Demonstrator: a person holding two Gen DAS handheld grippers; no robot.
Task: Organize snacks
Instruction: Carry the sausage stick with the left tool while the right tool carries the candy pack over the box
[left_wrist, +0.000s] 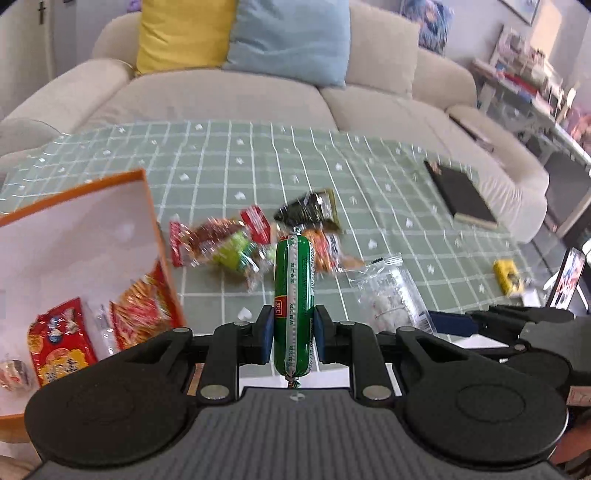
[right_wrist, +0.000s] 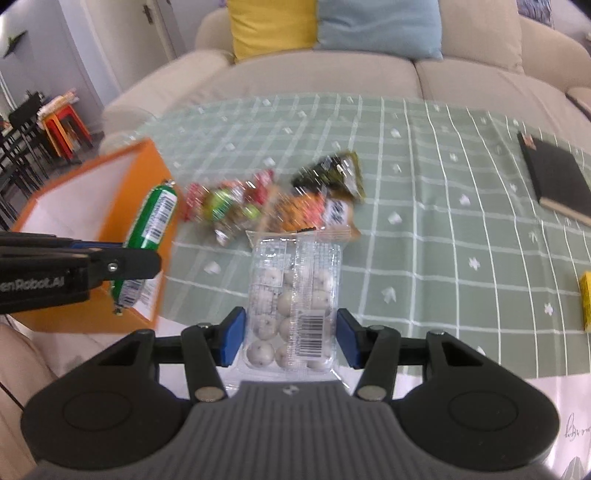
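Two grippers, each holding a snack

The left gripper (left_wrist: 293, 328) squeezes a green sausage (left_wrist: 293, 291); the right gripper (right_wrist: 291, 341) grips a clear pack of white candy balls (right_wrist: 291, 302). The orange box (left_wrist: 147, 206) sits at nine o'clock.

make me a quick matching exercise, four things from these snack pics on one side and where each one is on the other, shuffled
Things:
1. green sausage stick
2. clear pack of white balls
3. black notebook
4. red snack packets

Places:
A. inside the orange box
B. between the right gripper pads
C. clamped in the left gripper
D. lying on the green checked tablecloth, far right

Pairs: 1-C, 2-B, 3-D, 4-A
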